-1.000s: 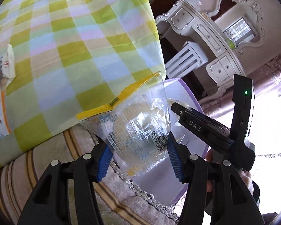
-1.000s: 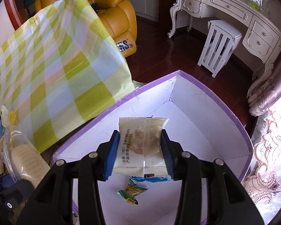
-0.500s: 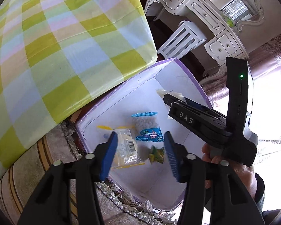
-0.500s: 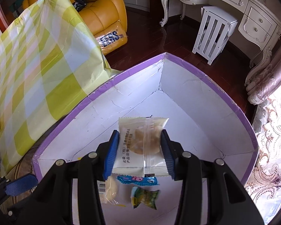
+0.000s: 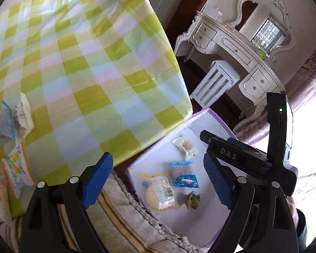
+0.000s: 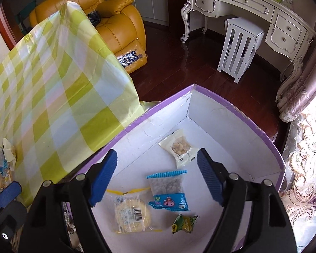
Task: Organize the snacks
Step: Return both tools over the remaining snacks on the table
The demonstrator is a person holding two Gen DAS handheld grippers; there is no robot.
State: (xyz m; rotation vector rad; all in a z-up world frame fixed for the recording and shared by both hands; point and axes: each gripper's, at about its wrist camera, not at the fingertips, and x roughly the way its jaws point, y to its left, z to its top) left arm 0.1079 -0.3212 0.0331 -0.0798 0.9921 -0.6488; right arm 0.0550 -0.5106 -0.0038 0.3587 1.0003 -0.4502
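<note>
Both tools gaping wide, gripping nothing: right tool (image 6: 157,176) hanging over the purple-rimmed box (image 6: 231,105), left tool (image 5: 158,179) beside it. Four snack packets (image 6: 167,189) lying in box. More snacks (image 5: 14,147) sitting on table (image 5: 84,63), showing clearly only in left view; probably best grabbing those flat, by packet middle.

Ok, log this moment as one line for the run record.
left tool: open, empty | right tool: open, empty | purple-rimmed box: four snack packets inside | tablecloth: more snacks waiting
</note>
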